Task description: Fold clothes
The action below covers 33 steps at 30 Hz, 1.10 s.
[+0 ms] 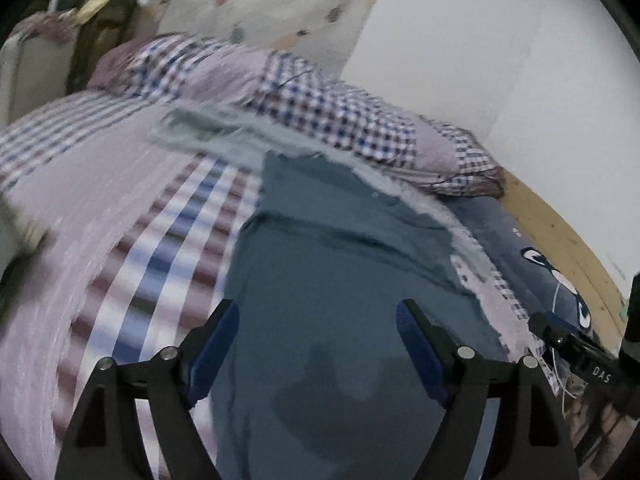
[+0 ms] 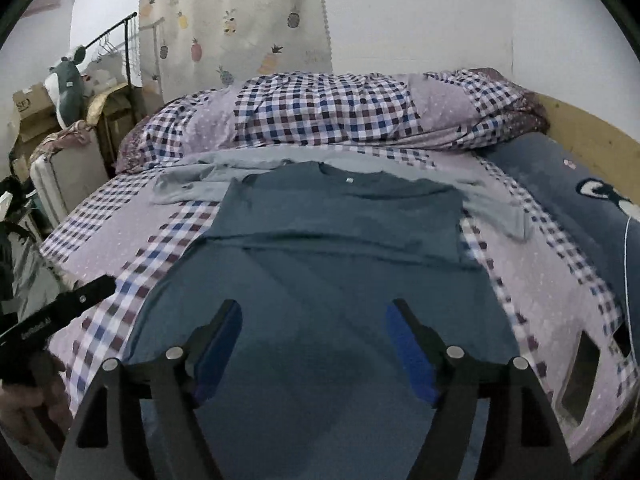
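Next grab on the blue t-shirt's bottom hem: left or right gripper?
Roughly even, leaning right gripper: it is open, centred over the blue t-shirt, view sharp. The left gripper is open too, but its view is motion-blurred.

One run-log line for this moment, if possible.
left gripper: open, empty | right gripper: open, empty | blue T-shirt: flat on bed, sleeves folded in

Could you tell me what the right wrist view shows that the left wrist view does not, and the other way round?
Only the right wrist view shows the clothes rail, the cardboard box and the right tool, open. Only the left wrist view shows the left tool, also open, over the shirt. Both show the blue T-shirt lying on the bed, the grey garment under it, the checked duvet and the pineapple curtain.
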Tool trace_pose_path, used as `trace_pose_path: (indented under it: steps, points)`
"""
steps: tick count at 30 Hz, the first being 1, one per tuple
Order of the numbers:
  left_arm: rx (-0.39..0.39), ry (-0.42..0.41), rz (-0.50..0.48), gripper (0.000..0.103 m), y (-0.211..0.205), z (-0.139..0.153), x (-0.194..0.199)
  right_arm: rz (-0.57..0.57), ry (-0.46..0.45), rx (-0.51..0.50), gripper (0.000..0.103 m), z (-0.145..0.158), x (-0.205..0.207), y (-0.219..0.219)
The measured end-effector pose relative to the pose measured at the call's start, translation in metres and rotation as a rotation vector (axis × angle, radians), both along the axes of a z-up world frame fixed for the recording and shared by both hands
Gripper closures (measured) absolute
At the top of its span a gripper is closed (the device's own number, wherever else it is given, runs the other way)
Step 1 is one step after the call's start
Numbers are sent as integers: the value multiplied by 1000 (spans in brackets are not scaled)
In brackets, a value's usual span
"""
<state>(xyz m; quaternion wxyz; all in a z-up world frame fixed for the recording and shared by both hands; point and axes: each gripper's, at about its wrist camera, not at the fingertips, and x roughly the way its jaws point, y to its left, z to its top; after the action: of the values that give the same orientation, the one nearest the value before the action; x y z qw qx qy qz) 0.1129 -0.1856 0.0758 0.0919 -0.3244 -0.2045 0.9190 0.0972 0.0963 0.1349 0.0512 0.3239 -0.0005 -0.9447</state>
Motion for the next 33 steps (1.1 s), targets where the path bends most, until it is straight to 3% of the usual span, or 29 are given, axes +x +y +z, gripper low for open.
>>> trace_pose_path:
  steps: [6, 11, 15, 22, 25, 28, 33]
  points:
    - [19, -41, 128, 19, -20, -14, 55, 78, 103, -82, 24, -22, 30, 24]
    - [7, -137, 202, 19, -33, -40, 87, 175, 91, -91, 24, -37, 38, 21]
    - [56, -218, 224, 19, -35, -70, 104, 230, 109, -117, 24, -36, 47, 16]
    - [214, -353, 158, 19, -23, -120, 109, 325, 133, -112, 23, -39, 61, -5]
    - [291, -357, 169, 19, -28, -126, 109, 362, 127, -95, 23, -45, 66, -15]
    - [498, -326, 163, 19, -42, -132, 113, 421, 123, -78, 23, -52, 72, -27]
    - [622, -276, 96, 19, -45, -128, 116, 584, 105, -41, 23, -74, 88, -66]
